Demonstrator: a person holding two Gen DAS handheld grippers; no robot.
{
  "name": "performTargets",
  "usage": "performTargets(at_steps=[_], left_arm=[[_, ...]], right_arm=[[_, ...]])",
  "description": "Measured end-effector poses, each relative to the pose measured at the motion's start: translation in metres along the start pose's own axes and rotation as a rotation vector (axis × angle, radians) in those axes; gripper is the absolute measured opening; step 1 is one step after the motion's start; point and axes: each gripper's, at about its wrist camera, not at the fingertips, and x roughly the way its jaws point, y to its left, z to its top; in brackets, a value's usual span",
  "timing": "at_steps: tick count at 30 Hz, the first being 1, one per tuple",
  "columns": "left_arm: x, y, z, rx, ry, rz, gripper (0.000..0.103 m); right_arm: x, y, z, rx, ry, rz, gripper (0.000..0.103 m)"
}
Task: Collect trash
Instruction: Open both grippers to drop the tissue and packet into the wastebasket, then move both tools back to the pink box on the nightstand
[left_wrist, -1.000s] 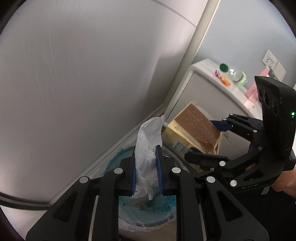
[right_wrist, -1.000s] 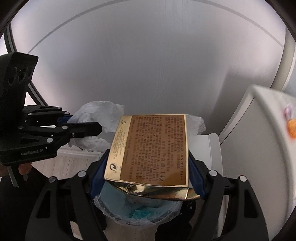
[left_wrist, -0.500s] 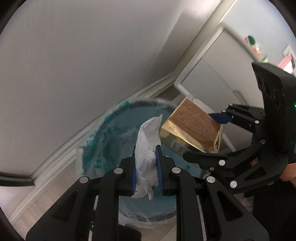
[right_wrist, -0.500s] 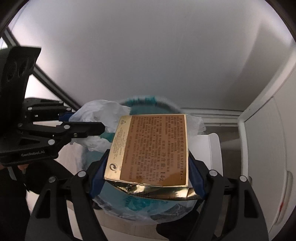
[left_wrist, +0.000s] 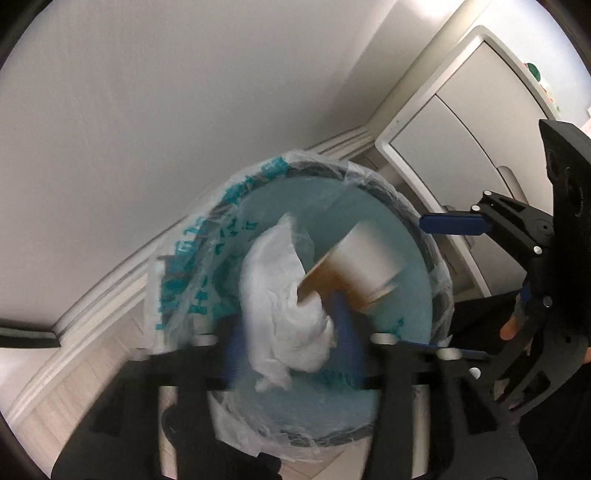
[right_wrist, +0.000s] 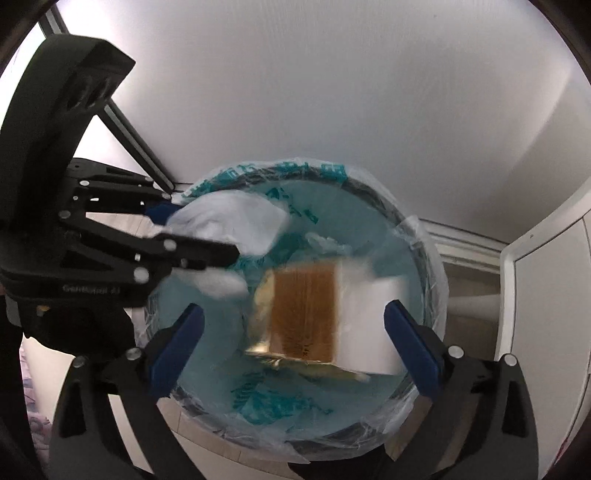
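Note:
A round trash bin (left_wrist: 436, 266) with a teal-printed clear liner (right_wrist: 236, 177) sits below both grippers. My left gripper (left_wrist: 291, 332) is open, its fingers blurred; the crumpled white plastic bag (left_wrist: 280, 314) is loose between them, over the bin, and also shows in the right wrist view (right_wrist: 229, 221). My right gripper (right_wrist: 291, 332) is open wide and empty; the gold and brown box (right_wrist: 303, 314) is blurred, free of the pads, inside the bin mouth. It also shows in the left wrist view (left_wrist: 354, 266).
A white cabinet (left_wrist: 461, 122) stands right of the bin. A white wall with baseboard (left_wrist: 110, 280) runs behind it. Light wood floor (left_wrist: 74, 398) lies at the lower left.
Both grippers tilted down over the bin and opened. The gold box left my right gripper and is dropping into the bin. The white bag came loose from my left gripper.

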Motion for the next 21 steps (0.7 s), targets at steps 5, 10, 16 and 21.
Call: performTargets(at_steps=[5, 10, 16, 21], left_arm=[[-0.019, -0.001, 0.002, 0.0, -0.044, 0.009, 0.095], [-0.042, -0.011, 0.01, 0.031, -0.086, 0.018, 0.097], [-0.084, -0.034, 0.021, 0.093, -0.155, 0.0, 0.097], [-0.123, -0.056, 0.028, 0.155, -0.214, -0.002, 0.097]], right_arm=[[-0.027, -0.005, 0.001, 0.032, -0.055, -0.016, 0.095], [-0.071, -0.008, 0.004, 0.072, -0.146, -0.03, 0.095], [-0.12, -0.007, 0.005, 0.074, -0.234, -0.081, 0.096], [-0.157, -0.006, 0.002, 0.066, -0.283, -0.115, 0.096]])
